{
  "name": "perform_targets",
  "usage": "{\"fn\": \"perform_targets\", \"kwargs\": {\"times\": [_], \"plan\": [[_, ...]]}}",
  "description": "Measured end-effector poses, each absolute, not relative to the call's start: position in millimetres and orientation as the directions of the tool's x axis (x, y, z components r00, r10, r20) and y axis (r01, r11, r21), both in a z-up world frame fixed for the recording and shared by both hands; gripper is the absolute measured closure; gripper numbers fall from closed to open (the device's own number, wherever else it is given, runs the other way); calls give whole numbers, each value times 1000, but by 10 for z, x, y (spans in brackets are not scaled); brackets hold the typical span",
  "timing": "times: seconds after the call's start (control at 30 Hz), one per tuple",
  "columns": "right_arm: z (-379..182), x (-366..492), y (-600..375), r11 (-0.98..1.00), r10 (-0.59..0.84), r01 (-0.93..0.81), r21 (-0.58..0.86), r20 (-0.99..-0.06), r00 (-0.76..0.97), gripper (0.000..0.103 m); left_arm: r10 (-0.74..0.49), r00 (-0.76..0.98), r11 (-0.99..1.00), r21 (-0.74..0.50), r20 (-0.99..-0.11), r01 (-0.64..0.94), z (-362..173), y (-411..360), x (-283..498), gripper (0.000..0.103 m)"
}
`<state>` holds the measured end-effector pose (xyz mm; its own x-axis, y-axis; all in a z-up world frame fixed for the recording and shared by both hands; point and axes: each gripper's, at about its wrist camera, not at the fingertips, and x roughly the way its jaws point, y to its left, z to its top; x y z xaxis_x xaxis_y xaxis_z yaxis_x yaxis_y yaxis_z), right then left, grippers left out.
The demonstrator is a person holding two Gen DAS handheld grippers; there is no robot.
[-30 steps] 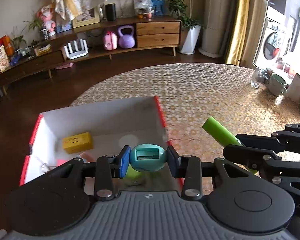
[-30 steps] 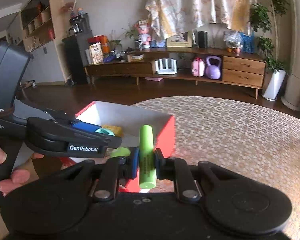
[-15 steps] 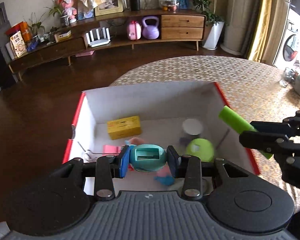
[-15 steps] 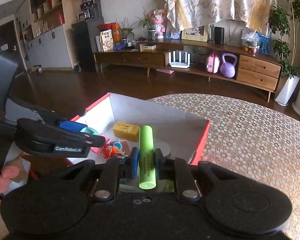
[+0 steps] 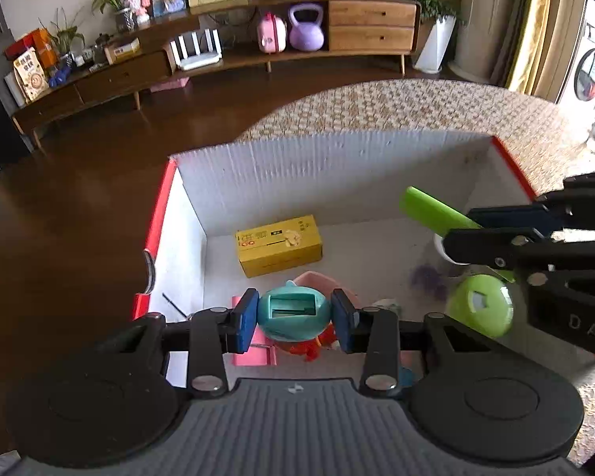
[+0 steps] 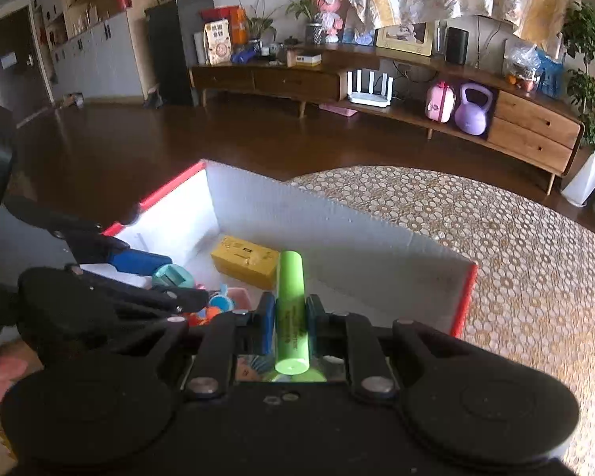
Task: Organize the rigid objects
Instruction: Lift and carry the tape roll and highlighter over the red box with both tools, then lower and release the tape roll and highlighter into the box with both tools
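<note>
Both tools now over box [image 5: 337,166], formerly short of it; left tool [image 5: 293,319] pinching teal egg [image 5: 293,311], right tool [image 6: 290,323] green cylinder [image 6: 291,309].

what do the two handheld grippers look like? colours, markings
Both the left gripper and the right gripper are matte black with linkage arms, silver pivot screws and blue finger pads. One body has a ribbed grey top, one finger reads "DAS". A bare hand shows, no sleeve visible.

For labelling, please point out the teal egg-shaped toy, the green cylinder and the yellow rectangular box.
Teal egg-shaped toy [image 5: 293,312], left wrist view, its slotted top face.
Green cylinder [image 6: 290,309], right wrist view, mid-body.
Yellow rectangular box [image 5: 278,245], left wrist view, printed top.
</note>
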<state>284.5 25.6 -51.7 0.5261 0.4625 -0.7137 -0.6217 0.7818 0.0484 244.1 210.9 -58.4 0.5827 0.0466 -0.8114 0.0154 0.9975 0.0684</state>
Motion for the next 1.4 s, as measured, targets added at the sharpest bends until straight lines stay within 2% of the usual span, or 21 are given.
{"fn": "perform_targets", "kwargs": {"times": [0.13, 0.3, 0.47, 0.63, 0.8, 0.93, 1.3, 1.4], "plan": [[-665, 2971, 392, 774, 436, -633, 36, -755, 490, 88, 29, 549, 999, 43, -836, 13, -727, 2155, 2556, 64], [-788, 2979, 450, 770, 412, -637, 26, -783, 466, 87, 37, 524, 997, 67, -851, 37, -851, 2100, 2602, 64], [-814, 2934, 437, 759, 418, -650, 33, -790, 448, 81, 35, 519, 997, 64, -854, 38, -896, 2128, 2620, 64], [-736, 2845, 403, 757, 428, -653, 25, -773, 467, 75, 33, 520, 998, 54, -854, 26, -885, 2136, 2597, 63], [-600, 2751, 277, 759, 465, -649, 61, -748, 473, 67, 45, 531, 999, 50, -846, -5, -848, 2139, 2515, 57], [-481, 2651, 144, 755, 501, -649, 94, -722, 478, 64, 65, 574, 998, 65, -817, -20, -730, 2110, 2402, 40], [-177, 2349, -138, 742, 569, -654, 144, -651, 503, 55, 85, 676, 995, 99, -732, -18, -358, 1930, 2048, 39], [-116, 2272, -242, 738, 588, -654, 163, -631, 506, 44, 78, 683, 996, 84, -726, -24, -298, 1906, 1964, 39]]}}
